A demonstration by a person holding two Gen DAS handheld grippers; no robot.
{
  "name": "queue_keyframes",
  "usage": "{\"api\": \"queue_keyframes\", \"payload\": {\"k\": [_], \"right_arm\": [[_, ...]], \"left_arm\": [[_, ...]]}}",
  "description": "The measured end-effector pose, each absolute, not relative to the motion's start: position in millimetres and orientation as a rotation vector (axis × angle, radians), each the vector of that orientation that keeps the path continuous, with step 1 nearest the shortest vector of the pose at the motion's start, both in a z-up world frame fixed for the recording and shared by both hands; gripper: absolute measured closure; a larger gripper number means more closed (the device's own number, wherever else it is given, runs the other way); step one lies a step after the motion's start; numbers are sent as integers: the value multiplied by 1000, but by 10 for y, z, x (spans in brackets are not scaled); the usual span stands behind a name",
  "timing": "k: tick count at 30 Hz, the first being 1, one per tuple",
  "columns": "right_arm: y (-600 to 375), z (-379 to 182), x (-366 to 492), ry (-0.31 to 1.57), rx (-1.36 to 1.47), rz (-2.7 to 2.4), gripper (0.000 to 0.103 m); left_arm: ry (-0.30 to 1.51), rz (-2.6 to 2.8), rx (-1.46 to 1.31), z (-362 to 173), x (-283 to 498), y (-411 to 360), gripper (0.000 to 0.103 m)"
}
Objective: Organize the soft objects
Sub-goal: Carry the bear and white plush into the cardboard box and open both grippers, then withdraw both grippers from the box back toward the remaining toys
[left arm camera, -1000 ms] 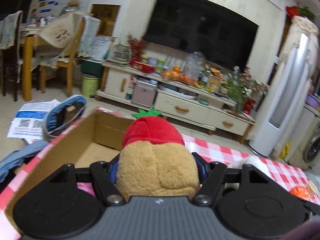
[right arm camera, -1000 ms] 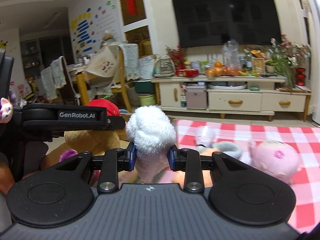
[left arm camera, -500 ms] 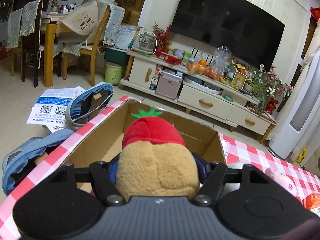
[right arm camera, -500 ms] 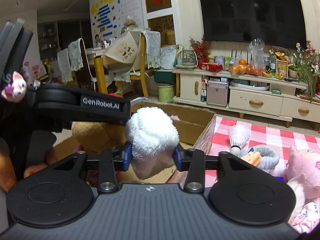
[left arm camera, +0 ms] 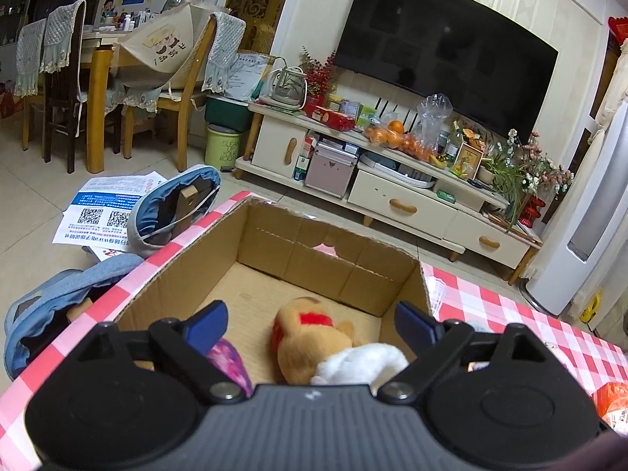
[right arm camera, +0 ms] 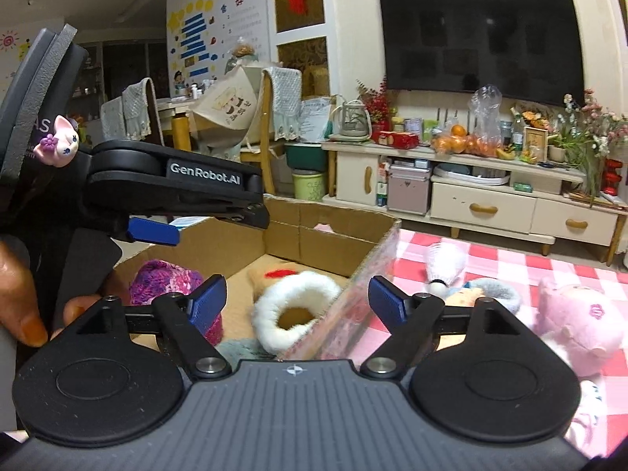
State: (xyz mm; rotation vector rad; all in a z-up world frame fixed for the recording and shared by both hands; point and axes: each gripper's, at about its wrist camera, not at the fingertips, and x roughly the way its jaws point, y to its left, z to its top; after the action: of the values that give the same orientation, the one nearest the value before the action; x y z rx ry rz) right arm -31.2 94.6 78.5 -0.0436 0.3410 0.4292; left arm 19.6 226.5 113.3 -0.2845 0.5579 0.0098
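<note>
Both grippers over the box (left arm camera: pixel 329 259), jaws opening, nothing between them: left gripper (left arm camera: pixel 310 324) and right gripper (right arm camera: pixel 297 300) fingers spread. Bear (left arm camera: pixel 310 337) and white ring (right arm camera: pixel 294 310) lie in the box beside a purple knit (right arm camera: pixel 168 278). Pink plush (right arm camera: pixel 581 325) and shuttlecock (right arm camera: pixel 445 265) wait on the desk (right arm camera: pixel 510 259).

Risks: right fingers sit over the box wall, could snag it pulling back; grippers close together, may collide.

Hidden: box's near floor, bear's face, desk's near edge.
</note>
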Motion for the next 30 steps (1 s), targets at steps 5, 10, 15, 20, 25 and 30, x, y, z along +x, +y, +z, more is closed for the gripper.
{"api": "queue_keyframes", "payload": {"k": [5,10,15,20,25,30], "right_arm": [[809,759,-403,354,-19,400,3],[715,725,-500,352,-18,376,2],[638,699,-577,335,-39,346,2],[525,679,-621,323,-46,303,2],[491,657,-616,325,-34,280,2],[482,623,-590,334,-35,269,2]], "left_arm": [[550,-3,-282,1138,145,2216,9],[547,-32,-290,1117,112,2156,7],[539,-65,-251,1075,63,1984,5],[543,-65,-240,1001,29,1854,5],[515,-21,-198,938,14,1747,5],[499,17,-191,912,34,1719,5]]}}
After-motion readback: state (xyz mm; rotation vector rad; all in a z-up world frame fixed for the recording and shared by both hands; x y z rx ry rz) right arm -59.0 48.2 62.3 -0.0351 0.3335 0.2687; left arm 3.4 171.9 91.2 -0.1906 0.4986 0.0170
